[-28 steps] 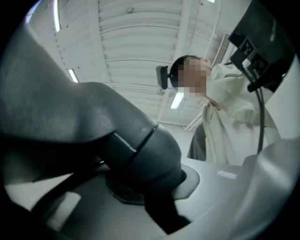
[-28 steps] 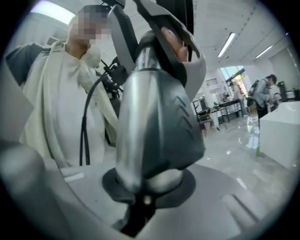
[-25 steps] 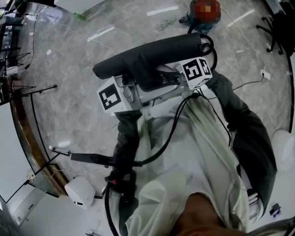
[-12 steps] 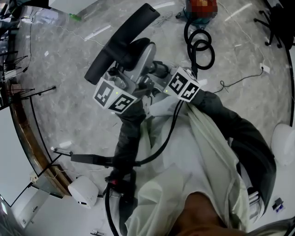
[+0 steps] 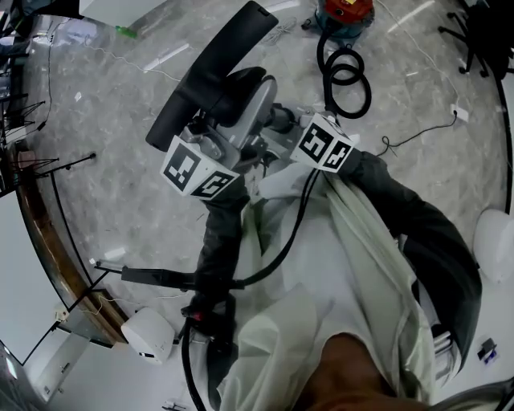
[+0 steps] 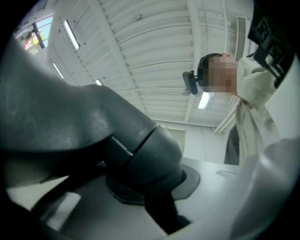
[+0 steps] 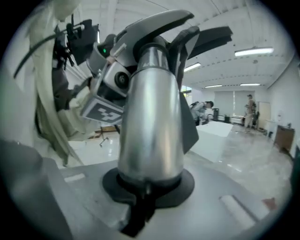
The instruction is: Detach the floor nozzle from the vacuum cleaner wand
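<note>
In the head view I hold the floor nozzle (image 5: 210,71), a long black head on a silver neck (image 5: 250,108), above the marble floor. My left gripper (image 5: 218,143) is shut on the nozzle's dark grey swivel joint (image 6: 140,159), which fills the left gripper view. My right gripper (image 5: 283,128) is shut on the silver neck (image 7: 150,117); its jaws have just been closing with that tube between them. The jaw tips are hidden behind the marker cubes (image 5: 197,172) in the head view. The black hose (image 5: 347,79) lies coiled on the floor beyond, leading to the red vacuum canister (image 5: 345,10).
A thin black rod (image 5: 157,276) and a white rounded device (image 5: 146,334) sit on the floor at lower left. A wooden rail (image 5: 40,217) curves along the left edge. A white cable (image 5: 418,148) trails at right. People stand far off in the right gripper view (image 7: 248,110).
The nozzle swung from lying across the view to slanting up toward the top, exposing its silver neck. Both grippers turned with it and shifted slightly left.
</note>
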### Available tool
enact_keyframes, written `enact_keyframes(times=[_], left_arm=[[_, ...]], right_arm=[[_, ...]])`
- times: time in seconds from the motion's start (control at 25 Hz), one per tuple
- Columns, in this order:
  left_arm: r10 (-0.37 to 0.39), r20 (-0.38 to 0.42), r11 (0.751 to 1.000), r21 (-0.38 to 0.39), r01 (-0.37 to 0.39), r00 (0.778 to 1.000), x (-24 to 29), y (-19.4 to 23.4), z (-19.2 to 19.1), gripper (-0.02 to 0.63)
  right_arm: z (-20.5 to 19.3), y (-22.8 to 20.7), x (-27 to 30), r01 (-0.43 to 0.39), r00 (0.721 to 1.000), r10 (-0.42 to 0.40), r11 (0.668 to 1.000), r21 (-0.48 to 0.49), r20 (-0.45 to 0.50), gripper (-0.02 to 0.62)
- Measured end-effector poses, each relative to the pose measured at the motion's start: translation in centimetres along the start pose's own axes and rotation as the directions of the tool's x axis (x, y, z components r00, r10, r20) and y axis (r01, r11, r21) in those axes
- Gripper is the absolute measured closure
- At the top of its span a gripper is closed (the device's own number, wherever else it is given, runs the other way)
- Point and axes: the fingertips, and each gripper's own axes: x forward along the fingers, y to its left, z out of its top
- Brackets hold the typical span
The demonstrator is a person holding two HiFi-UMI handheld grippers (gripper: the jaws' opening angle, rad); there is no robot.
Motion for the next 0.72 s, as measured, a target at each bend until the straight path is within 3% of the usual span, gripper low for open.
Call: enact_keyframes(times=[0.12, 0.2, 0.32, 0.44, 0.48, 0.52, 0.56, 0.6, 0.64, 0.72], left_arm=[[-0.206, 0.032, 0.978, 0.007, 0.206, 0.978, 0.0, -3.0, 0.1, 0.531], [-0.325, 0.031, 0.945, -0.006, 0.326, 0.945, -0.4, -4.6, 0.0, 0.529], [-0.488, 0.027, 0.873, -0.002, 0.489, 0.872, -1.0, -7.3, -0.2, 0.529], [-0.62, 0.049, 0.784, 0.022, 0.62, 0.783, -2.3, -9.5, 0.0, 0.529], [-0.641, 0.059, 0.768, 0.027, 0.64, 0.766, -2.6, -9.8, 0.1, 0.529], [-0.646, 0.068, 0.763, 0.029, 0.646, 0.76, -2.9, -9.8, 0.1, 0.529], [-0.638, 0.073, 0.77, 0.025, 0.638, 0.767, -3.0, -9.6, 0.2, 0.529], [-0.613, 0.073, 0.79, 0.017, 0.613, 0.787, -2.9, -9.1, 0.2, 0.529], [-0.569, 0.07, 0.821, 0.005, 0.57, 0.819, -2.7, -8.2, 0.2, 0.529], [-0.438, 0.068, 0.897, -0.026, 0.441, 0.896, -1.9, -5.8, 0.2, 0.529]], right_arm=[[0.1, 2.5, -1.4, -0.244, 0.969, 0.244, 0.97, 0.007, 0.045, 0.548], [0.3, 4.5, -2.5, -0.425, 0.904, 0.423, 0.905, 0.015, 0.064, 0.548], [-0.2, 7.2, -4.4, -0.671, 0.741, 0.671, 0.741, -0.009, 0.037, 0.551], [-2.0, 9.3, -6.2, -0.851, 0.526, 0.849, 0.525, -0.033, -0.051, 0.545], [-2.3, 9.7, -6.6, -0.885, 0.466, 0.882, 0.465, -0.03, -0.076, 0.542], [-2.3, 9.9, -6.8, -0.905, 0.426, 0.9, 0.426, -0.026, -0.091, 0.541], [-2.0, 10.0, -6.9, -0.913, 0.409, 0.908, 0.408, -0.022, -0.092, 0.54], [-1.6, 9.9, -6.7, -0.909, 0.416, 0.906, 0.416, -0.018, -0.078, 0.54], [-1.2, 9.6, -6.2, -0.893, 0.45, 0.892, 0.45, -0.01, -0.053, 0.542], [-0.5, 8.4, -4.6, -0.823, 0.567, 0.824, 0.567, 0.024, 0.007, 0.552]])
